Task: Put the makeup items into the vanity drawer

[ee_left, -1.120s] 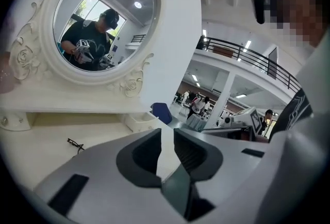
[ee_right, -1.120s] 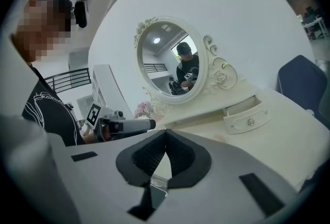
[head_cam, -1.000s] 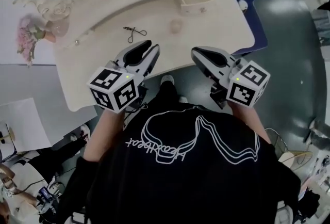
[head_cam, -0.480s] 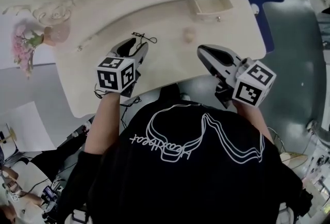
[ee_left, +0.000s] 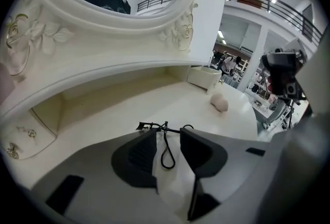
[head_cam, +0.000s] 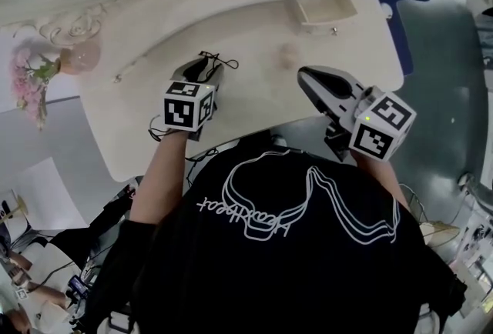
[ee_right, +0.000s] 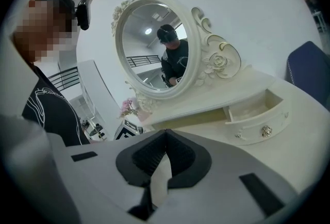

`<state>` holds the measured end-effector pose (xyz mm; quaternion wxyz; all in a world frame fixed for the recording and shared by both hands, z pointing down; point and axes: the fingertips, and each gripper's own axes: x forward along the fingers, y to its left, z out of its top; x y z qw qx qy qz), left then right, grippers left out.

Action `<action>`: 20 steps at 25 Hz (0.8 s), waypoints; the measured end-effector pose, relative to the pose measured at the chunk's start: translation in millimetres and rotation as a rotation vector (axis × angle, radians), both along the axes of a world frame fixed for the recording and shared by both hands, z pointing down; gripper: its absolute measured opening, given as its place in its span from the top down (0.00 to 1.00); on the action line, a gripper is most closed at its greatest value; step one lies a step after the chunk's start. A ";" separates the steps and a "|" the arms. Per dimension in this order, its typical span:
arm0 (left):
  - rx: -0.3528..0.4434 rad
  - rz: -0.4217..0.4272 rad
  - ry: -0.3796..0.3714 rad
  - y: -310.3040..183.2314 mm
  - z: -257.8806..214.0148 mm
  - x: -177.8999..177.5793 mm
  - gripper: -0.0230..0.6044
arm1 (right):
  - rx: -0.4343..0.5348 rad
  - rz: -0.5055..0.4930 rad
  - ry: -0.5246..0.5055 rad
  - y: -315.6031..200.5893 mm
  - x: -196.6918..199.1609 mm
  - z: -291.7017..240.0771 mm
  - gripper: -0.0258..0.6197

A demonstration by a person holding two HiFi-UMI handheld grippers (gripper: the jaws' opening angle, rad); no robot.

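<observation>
Cream vanity top (head_cam: pixel 246 13) fills the head view. Its drawer (head_cam: pixel 330 17) stands pulled open at the far right, ready for items, with a pale sponge (head_cam: pixel 287 55) lying nearby. The left gripper (head_cam: pixel 209 63) reaches down over the eyelash curler (head_cam: pixel 225 60), and the right gripper (head_cam: pixel 306 77) hangs near the front edge.

The left gripper view shows the jaws apart and closing, with the curler's loop between the pads but not yet touched.

The right gripper view shows that claw pressed together and empty, facing the drawer.

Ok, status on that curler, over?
Left gripper jaws closing, eyelash curler between them, not gripped. Right gripper shut, empty. Drawer open; sponge on tabletop toward it.
</observation>
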<state>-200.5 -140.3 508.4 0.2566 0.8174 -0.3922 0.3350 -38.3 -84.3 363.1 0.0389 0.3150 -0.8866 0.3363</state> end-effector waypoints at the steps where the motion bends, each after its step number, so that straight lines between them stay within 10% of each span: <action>1: -0.004 -0.003 0.000 -0.6 1.5 0.0 0.74 | -0.002 0.001 0.004 -1.0 -0.1 1.2 0.95; 20: -0.030 -0.054 -0.012 -5.2 9.4 -5.2 0.93 | -0.105 0.055 -0.089 -20.3 -4.6 18.3 0.95</action>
